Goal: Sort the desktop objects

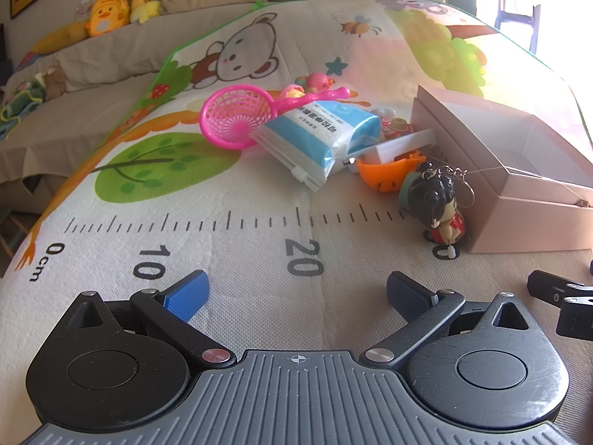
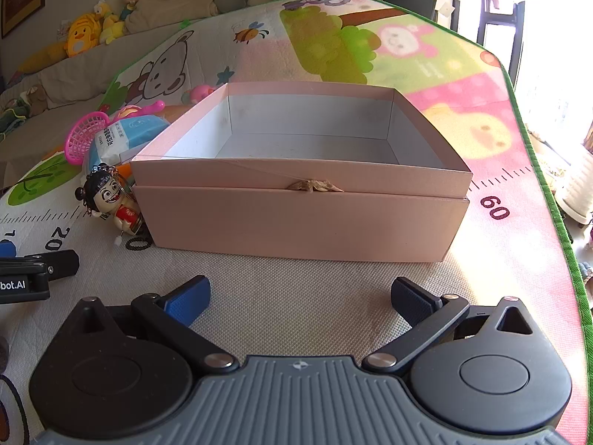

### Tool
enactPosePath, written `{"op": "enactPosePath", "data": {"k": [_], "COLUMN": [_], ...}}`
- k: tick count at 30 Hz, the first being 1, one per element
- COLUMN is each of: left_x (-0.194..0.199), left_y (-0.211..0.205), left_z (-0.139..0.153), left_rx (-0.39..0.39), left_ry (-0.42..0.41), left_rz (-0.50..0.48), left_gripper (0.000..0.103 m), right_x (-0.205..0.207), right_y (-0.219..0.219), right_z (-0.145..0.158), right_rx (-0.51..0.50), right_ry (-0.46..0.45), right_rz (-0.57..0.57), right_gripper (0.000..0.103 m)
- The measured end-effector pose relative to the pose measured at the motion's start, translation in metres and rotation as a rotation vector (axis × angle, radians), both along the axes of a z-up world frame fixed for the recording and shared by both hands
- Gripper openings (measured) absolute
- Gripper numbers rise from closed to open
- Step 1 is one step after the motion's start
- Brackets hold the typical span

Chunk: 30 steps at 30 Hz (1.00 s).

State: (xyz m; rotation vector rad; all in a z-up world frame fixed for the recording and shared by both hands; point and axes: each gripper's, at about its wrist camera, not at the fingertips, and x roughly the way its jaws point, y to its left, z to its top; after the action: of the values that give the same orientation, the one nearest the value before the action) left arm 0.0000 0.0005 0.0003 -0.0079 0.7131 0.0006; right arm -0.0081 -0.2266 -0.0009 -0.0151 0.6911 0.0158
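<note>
A pink cardboard box (image 2: pixel 296 218) stands open and empty on the play mat, straight ahead of my right gripper (image 2: pixel 300 296), whose jaws are open with nothing between them. Left of the box lies a pile: a pink toy net (image 1: pixel 237 116), a blue-white tissue pack (image 1: pixel 315 137), an orange plastic shell (image 1: pixel 385 174) and a white flat piece (image 1: pixel 400 144). A doll keychain (image 1: pixel 441 207) with black hair and a red dress leans against the box's (image 1: pixel 530 215) left wall. My left gripper (image 1: pixel 296 293) is open and empty, short of the pile, above the ruler print.
The cartoon play mat (image 1: pixel 222 244) covers the surface, with a green edge (image 2: pixel 556 200) dropping off at the right. A sofa with plush toys (image 1: pixel 107 11) runs along the back left. A pink-yellow toy (image 1: pixel 315 83) lies behind the net. The right gripper's finger (image 1: pixel 556 291) shows at the left view's right edge.
</note>
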Motion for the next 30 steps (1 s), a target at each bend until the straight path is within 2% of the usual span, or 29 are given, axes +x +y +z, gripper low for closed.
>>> {"op": "enactPosePath", "data": {"k": [30], "left_x": [0.0], "left_y": [0.0], "left_z": [0.0], "left_rx": [-0.001], "left_ry": [0.0], "left_rz": [0.001], "left_gripper": [0.103], "right_x": [-0.0056], "right_y": [-0.0018], "right_z": [0.0042], "right_rx": [-0.001], "right_ry": [0.013], "right_rz": [-0.002], "right_gripper": [0.103]}}
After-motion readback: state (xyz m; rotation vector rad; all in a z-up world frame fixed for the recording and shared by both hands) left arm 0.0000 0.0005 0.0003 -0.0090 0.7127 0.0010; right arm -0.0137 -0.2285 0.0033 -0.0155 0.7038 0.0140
